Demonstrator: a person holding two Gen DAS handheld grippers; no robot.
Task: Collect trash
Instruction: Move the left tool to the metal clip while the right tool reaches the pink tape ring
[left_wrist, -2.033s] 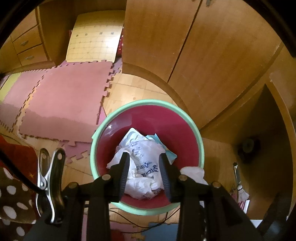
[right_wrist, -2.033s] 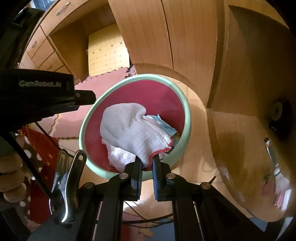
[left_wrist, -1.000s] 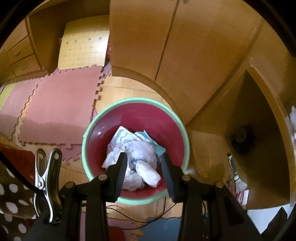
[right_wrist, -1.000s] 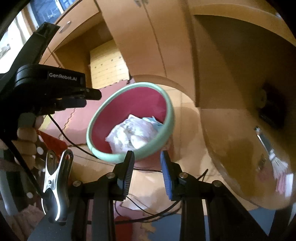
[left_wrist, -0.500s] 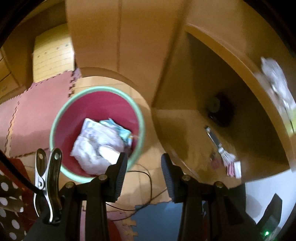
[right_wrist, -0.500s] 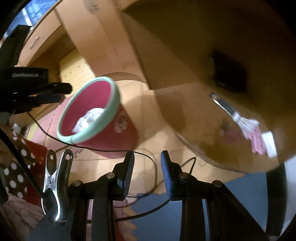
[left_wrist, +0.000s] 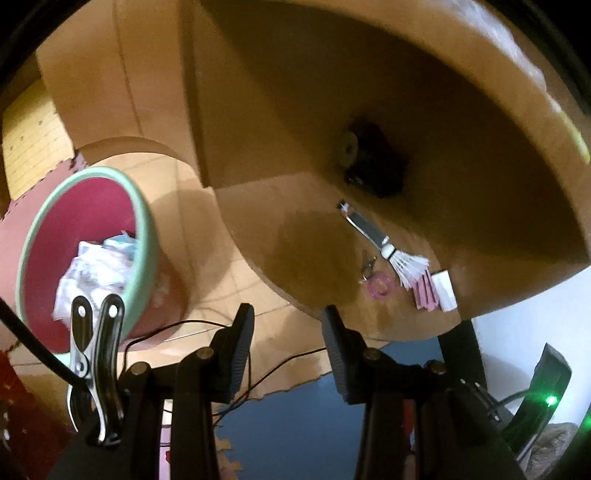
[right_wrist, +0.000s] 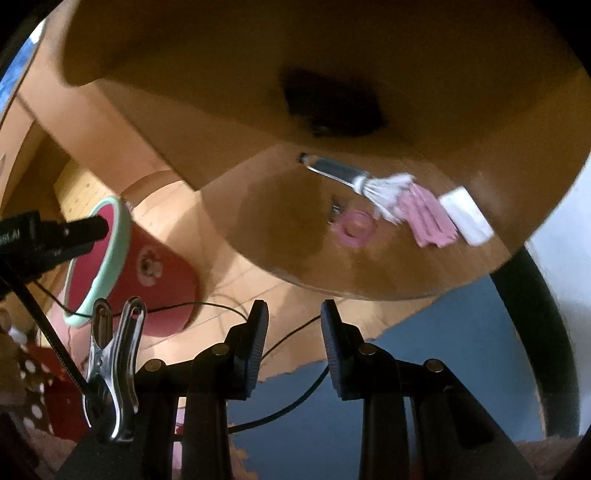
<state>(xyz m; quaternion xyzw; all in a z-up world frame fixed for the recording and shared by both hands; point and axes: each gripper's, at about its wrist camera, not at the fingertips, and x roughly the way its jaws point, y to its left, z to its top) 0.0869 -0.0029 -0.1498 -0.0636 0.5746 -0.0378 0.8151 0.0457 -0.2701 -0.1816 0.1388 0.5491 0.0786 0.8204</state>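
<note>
Red bin (left_wrist: 79, 221) with a pale green rim standing on the wooden floor, well left of the left gripper (left_wrist: 287, 345) in the left wrist view; crumpled white and pale blue trash (left_wrist: 94, 267) heaped inside, reaching partway up the wall. Same bin (right_wrist: 147, 273) seen from the side in the right wrist view, tilted by the lens, a pale flower-like mark on its outer wall, contents hidden there behind the rim. Left gripper with fingers (left_wrist: 238, 343) spread and nothing between them, only bare floor and thin black cable (left_wrist: 177, 326) behind the gap. Right gripper (right_wrist: 293, 341) likewise parted with nothing pinched, fingers (right_wrist: 255, 343) framing floor, cable and the edge of a blue foam mat (right_wrist: 424, 369). Black body of the left gripper (right_wrist: 48, 236) reaching in from the left edge of the right wrist view, overlapping the bin's rim. Right of both grippers and further off, a low wooden shelf (left_wrist: 314, 258) under a desk, carrying a shuttlecock-like white feathered item (left_wrist: 408, 267) beside a metal handle, a pink ring (left_wrist: 380, 286), pink slips (left_wrist: 424, 291) and a small white block (left_wrist: 445, 290), all close together near the shelf's right end. Dark blurred object (left_wrist: 373, 162) at the back of the shelf recess, too unclear to name. Silver spring clip (left_wrist: 96, 369) fixed on each gripper's left side. Red spotted cloth (right_wrist: 33, 373) at the lower left.
</note>
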